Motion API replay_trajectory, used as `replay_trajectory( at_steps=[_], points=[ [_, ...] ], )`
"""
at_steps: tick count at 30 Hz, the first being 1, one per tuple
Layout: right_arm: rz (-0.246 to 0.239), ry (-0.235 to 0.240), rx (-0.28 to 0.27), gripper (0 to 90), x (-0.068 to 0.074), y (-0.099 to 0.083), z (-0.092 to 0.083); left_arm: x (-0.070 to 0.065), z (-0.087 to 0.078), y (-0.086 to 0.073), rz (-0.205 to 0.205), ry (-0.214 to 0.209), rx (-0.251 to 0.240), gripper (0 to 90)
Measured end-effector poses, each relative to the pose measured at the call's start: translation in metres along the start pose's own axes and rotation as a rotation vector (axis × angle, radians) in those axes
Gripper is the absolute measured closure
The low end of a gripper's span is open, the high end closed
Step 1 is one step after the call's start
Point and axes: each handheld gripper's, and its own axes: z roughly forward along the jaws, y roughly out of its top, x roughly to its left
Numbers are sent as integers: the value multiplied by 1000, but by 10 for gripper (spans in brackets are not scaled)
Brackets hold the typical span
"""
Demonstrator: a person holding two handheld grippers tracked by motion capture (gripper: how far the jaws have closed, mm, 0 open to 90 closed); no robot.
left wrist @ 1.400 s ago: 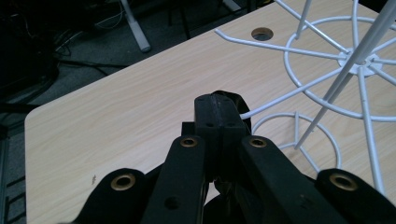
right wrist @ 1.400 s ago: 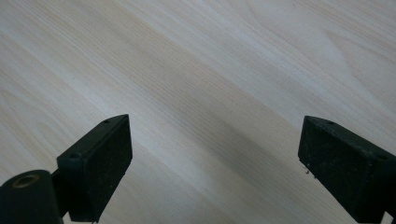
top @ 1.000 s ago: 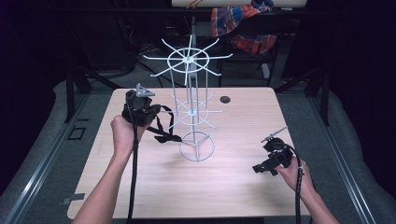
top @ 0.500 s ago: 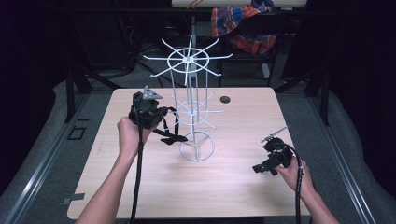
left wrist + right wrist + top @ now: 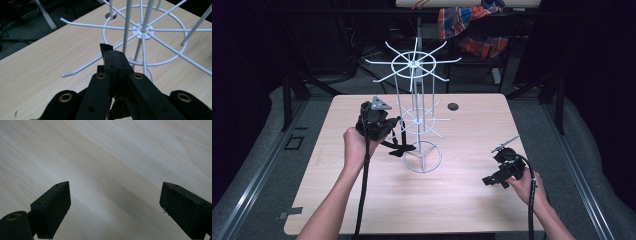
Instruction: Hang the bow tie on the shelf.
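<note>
Left gripper [image 5: 384, 125] has moved in toward the rack [image 5: 419, 112], pinching a black strap [image 5: 399, 145].

Jaws pressed on strap; aim its end at the 9 o'clock hook [image 5: 82, 68]. Right gripper [image 5: 504, 167] spread, idle at 4 o'clock.

white wire rack [image 5: 417, 120] on table [image 5: 462, 195]

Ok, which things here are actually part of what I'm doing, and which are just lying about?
In play, as far as I can judge:
- white wire spinner rack, standing mid-table
- left tongs, shut, at the rack's lower tier
- right tongs, open over bare light wooden table

Lying about:
- small dark round disc at the table's far edge
- plaid cloth behind the table
</note>
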Motion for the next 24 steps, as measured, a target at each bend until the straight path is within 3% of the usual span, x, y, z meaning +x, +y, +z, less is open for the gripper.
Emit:
replay_trajectory(
  at_steps=[8,17,24],
  points=[
    [-19,-2,29,96,-3,0,-1,4,2,-2,-6,-41,16,882],
    [-12,2,23,96,-1,0,-2,11,-5,-5,-27,-78,-1,666],
    [-13,1,18,96,-1,0,-2,13,-17,-10,-38,-30,-23,454]
  ],
)
